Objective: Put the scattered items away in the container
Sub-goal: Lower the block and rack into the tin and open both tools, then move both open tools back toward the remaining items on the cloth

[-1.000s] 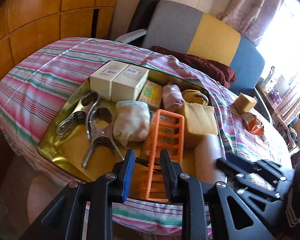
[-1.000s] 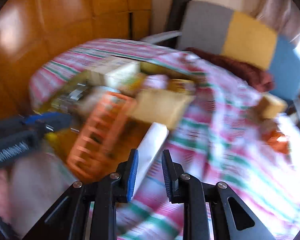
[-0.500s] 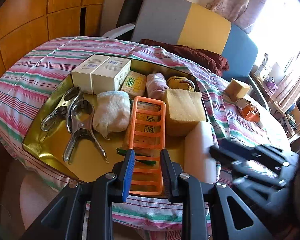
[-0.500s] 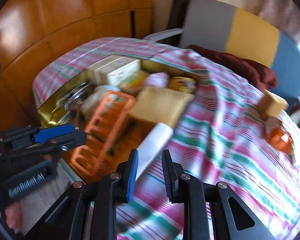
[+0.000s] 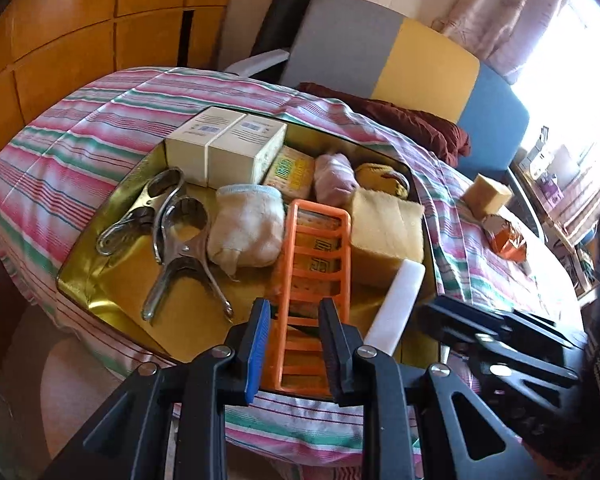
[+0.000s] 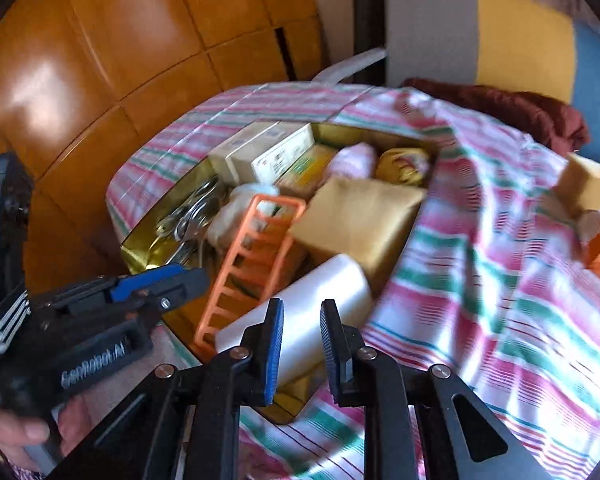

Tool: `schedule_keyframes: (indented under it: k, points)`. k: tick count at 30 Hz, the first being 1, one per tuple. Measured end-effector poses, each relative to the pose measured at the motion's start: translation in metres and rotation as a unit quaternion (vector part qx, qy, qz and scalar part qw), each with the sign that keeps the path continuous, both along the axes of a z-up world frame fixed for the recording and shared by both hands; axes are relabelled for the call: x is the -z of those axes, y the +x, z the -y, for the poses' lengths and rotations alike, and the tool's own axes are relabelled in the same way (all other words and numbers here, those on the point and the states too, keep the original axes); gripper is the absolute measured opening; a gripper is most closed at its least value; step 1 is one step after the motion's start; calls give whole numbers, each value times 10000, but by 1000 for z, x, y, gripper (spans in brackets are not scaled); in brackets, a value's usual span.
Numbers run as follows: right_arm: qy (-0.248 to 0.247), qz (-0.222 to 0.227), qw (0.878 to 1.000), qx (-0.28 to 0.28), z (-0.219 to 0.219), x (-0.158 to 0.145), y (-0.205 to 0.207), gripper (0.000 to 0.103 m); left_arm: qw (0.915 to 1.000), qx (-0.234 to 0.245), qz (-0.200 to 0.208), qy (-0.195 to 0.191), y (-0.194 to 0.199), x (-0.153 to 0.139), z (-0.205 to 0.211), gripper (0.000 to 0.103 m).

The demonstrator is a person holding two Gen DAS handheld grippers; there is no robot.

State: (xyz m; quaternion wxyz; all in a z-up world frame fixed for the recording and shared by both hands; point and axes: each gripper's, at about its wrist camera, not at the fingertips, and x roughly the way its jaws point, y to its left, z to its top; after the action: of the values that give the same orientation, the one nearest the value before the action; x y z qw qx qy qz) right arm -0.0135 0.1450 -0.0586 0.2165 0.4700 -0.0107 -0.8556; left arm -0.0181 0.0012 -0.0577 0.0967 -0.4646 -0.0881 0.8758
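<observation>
gold tin tray [image 5: 100,276] sits on the striped tablecloth [image 5: 80,148], packed with metal clamps [image 5: 172,236], two cream boxes [image 5: 224,148], an orange rack [image 5: 312,280], a sponge [image 5: 384,236] and a white block [image 6: 312,304]. outside it, well right: a second sponge [image 5: 486,196] and an orange packet [image 5: 508,240]. left gripper [image 5: 294,344] and right gripper [image 6: 300,352] hang at the near rim, jaws apart, empty.

R gripper [image 6: 302,344] is seen w/ jaws apart above white block [image 6: 300,312]. Gold tin [image 6: 140,242] is packed w/ items; L gripper [image 6: 156,284] is held at left.
</observation>
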Motion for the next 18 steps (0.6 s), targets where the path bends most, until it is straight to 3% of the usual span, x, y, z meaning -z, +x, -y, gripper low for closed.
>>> schedule_keyframes:
  k: [2,8,10,13,18]
  points:
    - [24,88,10000,-36,6,5,-10,19,10000,48,15,-36,1,0,-2,23]
    - [747,188,9955,-553,28,13,-22,14,10000,-18,10,-29,2,-1,0,23]
    - [762,468,9945,-543,21,18,-20,14,10000,-12,56,-14,1,1,0,23]
    - [152,511,9983,-254,-4,10,-8,14,10000,-20,72,-30,0,3,0,23]
    - [-571,-61,9971,495,-60,-21,18,18,9998,-132,135,-83,-8,6,1,24]
